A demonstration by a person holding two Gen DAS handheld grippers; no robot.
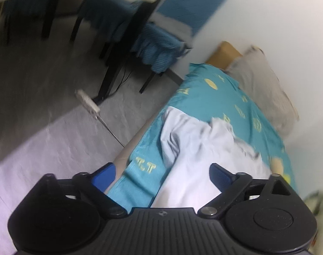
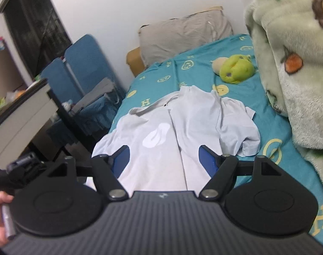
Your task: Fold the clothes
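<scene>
both grippers hang with jaws spread wide and nothing between them. the left gripper (image 1: 162,173) sits tilted over the near left edge of the bed (image 1: 204,102); the right gripper (image 2: 164,159) sits square over the shirt's near hem. the pale shirt (image 2: 172,127) lies on the teal sheet, its right sleeve (image 2: 240,127) bunched. a likely risk: pinching one cloth layer only, or sheet with it, dragging the fold crooked.

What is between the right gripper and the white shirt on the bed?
Nothing visible. The right gripper is open over the white shirt, with only bare shirt fabric ahead. The green plush toy sits farther back, beyond the collar.
</scene>
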